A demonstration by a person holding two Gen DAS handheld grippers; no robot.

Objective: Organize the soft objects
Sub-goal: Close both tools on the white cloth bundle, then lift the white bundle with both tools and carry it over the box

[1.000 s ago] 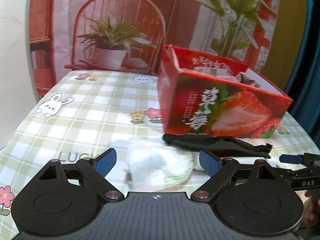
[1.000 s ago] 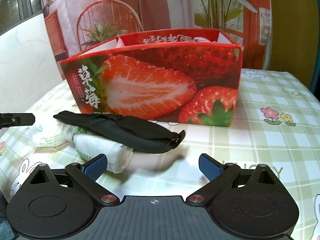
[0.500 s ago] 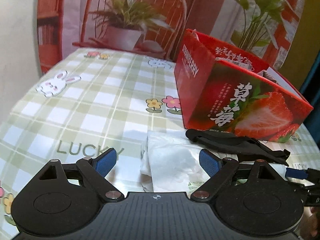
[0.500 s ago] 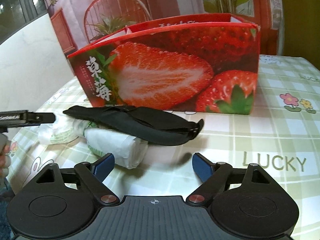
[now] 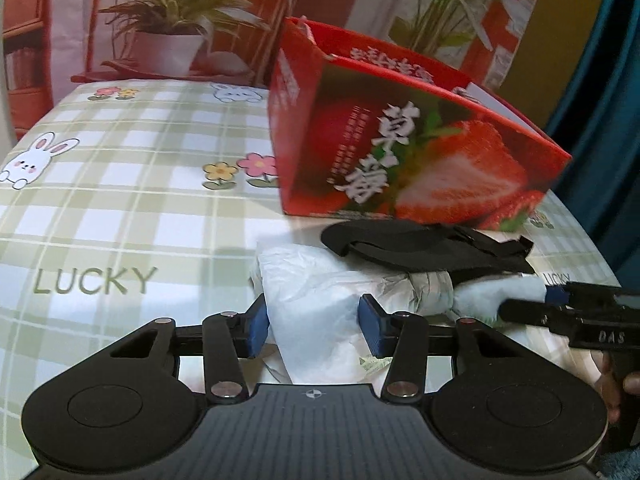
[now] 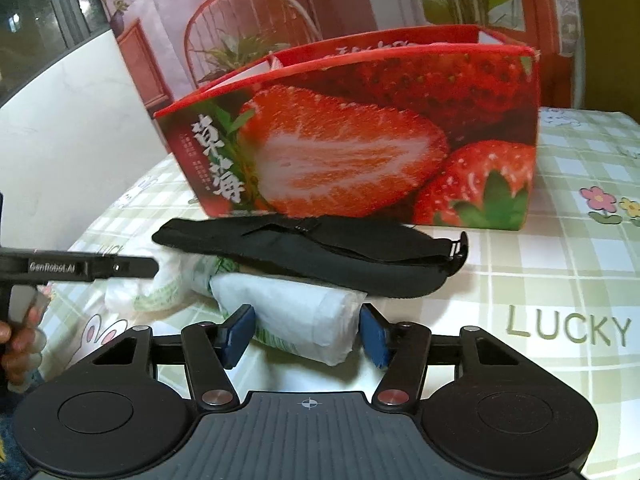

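Your left gripper (image 5: 311, 326) has just been closing; blue pads squeeze one crinkly white plastic-wrapped bundle (image 5: 320, 300). Right gripper (image 6: 307, 333), also just closing, pinches its rolled cylindrical end on the checked tablecloth (image 6: 560, 280), under a black fabric strap (image 6: 320, 252), before the glossy strawberry carton (image 6: 360, 140)

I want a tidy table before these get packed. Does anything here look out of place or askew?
Yes. The black strap lies draped across the white rolled bundle in front of the strawberry box, so lifting the bundle could drag it along. The bundle looks crumpled; nothing seems spilled or damaged.
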